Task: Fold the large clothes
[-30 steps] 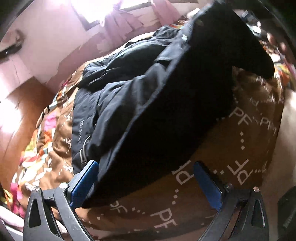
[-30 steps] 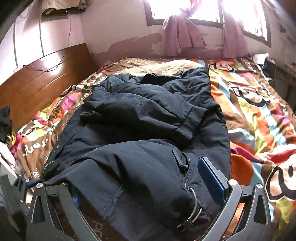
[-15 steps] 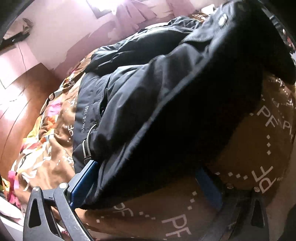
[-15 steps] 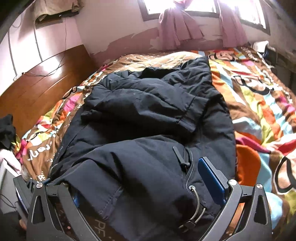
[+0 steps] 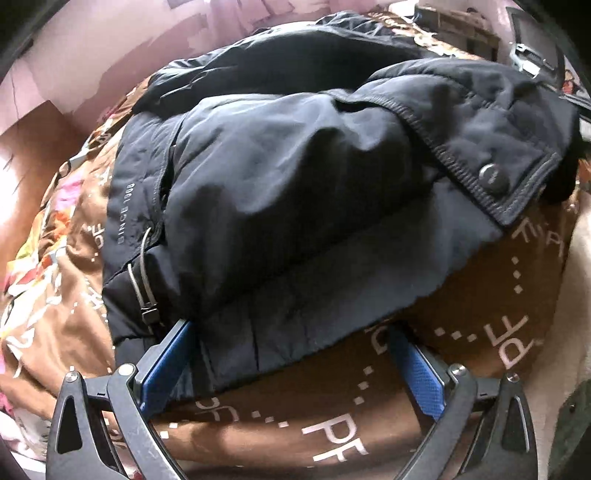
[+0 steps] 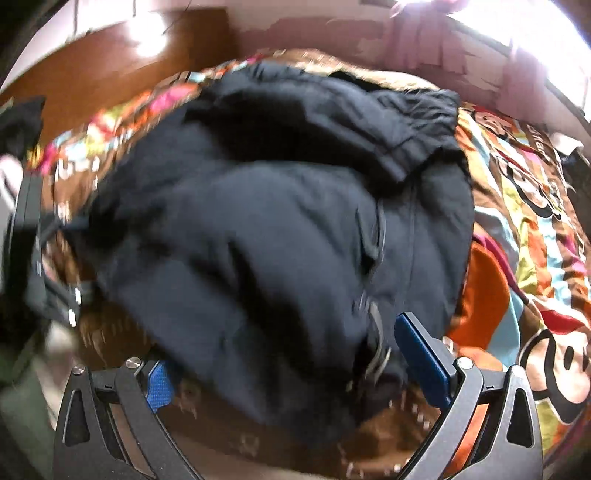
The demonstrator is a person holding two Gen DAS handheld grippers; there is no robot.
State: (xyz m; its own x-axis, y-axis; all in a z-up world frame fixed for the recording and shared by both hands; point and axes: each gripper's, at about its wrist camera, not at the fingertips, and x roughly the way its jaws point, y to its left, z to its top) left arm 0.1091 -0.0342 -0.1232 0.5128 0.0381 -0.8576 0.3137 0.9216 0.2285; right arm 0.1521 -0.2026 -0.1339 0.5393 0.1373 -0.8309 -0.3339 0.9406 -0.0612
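Note:
A dark navy padded jacket (image 5: 295, 177) lies bunched on the bed. A cuff with a snap button (image 5: 487, 181) rests over its right side, and a drawcord toggle (image 5: 147, 310) hangs at its left hem. My left gripper (image 5: 291, 369) is open at the jacket's near hem, and the fabric touches the left blue pad (image 5: 166, 365). The right wrist view is motion-blurred. There the jacket (image 6: 258, 221) fills the middle, and my right gripper (image 6: 291, 369) is open with the hem lying loose between its wide fingers.
A brown bedcover with white PF lettering (image 5: 332, 435) lies under the jacket, and a bright cartoon-print cover (image 6: 535, 229) spreads to the right. A wooden headboard (image 6: 110, 59) stands at the back left, with pink curtains and a bright window (image 6: 480, 33) behind.
Both cameras have moved lower and closer to the jacket. The raised dark part of the jacket has come down, and its cuff now lies on top. The right view has turned blurred.

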